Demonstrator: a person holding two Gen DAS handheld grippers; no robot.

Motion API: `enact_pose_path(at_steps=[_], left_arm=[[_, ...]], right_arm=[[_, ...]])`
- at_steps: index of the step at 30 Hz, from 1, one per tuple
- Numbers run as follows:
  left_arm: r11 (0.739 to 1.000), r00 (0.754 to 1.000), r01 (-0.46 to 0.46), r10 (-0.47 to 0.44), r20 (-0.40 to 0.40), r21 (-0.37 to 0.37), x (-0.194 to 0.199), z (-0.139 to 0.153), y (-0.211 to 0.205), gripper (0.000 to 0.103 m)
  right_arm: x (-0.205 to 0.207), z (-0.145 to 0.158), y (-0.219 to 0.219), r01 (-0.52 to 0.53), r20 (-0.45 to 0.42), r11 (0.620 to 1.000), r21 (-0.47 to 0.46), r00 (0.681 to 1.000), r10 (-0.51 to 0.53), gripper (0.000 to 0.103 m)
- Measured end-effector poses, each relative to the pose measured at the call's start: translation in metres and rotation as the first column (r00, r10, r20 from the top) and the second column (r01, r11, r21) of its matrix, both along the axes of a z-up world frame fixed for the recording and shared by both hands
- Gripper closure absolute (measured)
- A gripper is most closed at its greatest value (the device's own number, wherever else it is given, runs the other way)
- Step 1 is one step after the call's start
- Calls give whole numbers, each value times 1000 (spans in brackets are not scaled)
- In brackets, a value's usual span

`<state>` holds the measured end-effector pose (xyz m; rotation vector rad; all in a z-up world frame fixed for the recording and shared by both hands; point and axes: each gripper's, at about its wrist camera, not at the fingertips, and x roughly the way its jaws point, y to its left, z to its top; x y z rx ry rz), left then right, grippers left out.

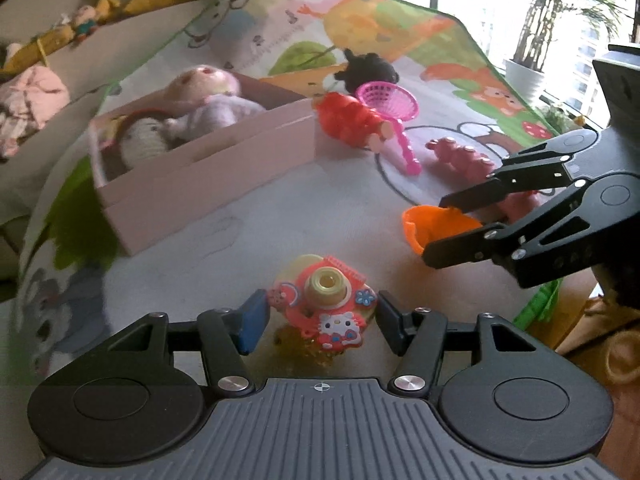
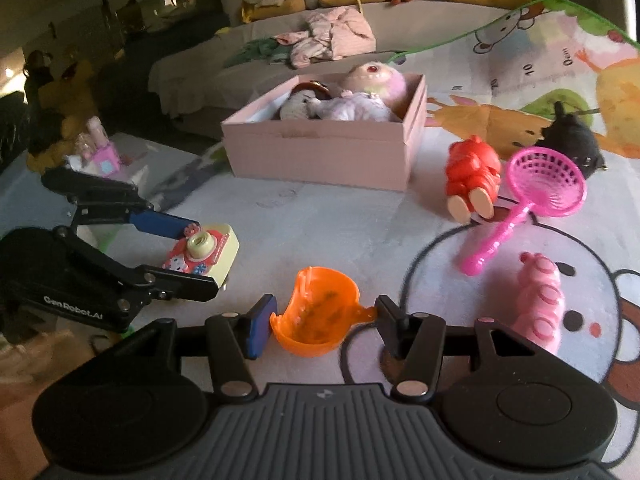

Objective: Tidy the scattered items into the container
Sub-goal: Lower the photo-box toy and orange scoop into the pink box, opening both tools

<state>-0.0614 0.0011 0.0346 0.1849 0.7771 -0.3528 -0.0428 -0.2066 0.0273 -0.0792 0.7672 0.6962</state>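
Left wrist view: left claw (image 1: 322, 318) angled down, grasping toy camera (image 1: 324, 308); right claw (image 2: 324, 326) grasping orange cup (image 2: 316, 312).

Daylight pours from a window (image 1: 500, 8) far ahead and right of the left gripper, blown out to white glare. The play mat (image 1: 320, 208) is softly lit, colours washed. Behind the pink box (image 2: 320, 152), the room sinks into dim shadow. Both fisheye views bend at the edges; everything is slightly blurred.
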Motion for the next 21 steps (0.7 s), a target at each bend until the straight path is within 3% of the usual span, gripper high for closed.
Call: enact_pose_path(at_steps=[3,6,12,16,18,21], left_arm=[[1000,999,-17,17,38,0,1,11,10,40],[999,990,-43,43,135,-3,14,37,19,40],[996,927,-85,80,367,-3,52,98,36,40],[994,888,-113,95,449,13,95,113,47,40],[992,888,-123,108,446,5,124,111,54,40],[994,909,-112,110,403,-19,166,97,68,40]], right_arm=[[15,26,1,14,32,999,34,999,-15,49],[36,66,6,11,106,998,67,994,-18,49],[107,133,45,-16,216,995,97,976,-5,49],[171,143,85,-7,189,993,121,982,-16,49],[202,138,103,4,153,990,139,988,-25,49],[243,118,127,12,46,987,158,999,-20,49]])
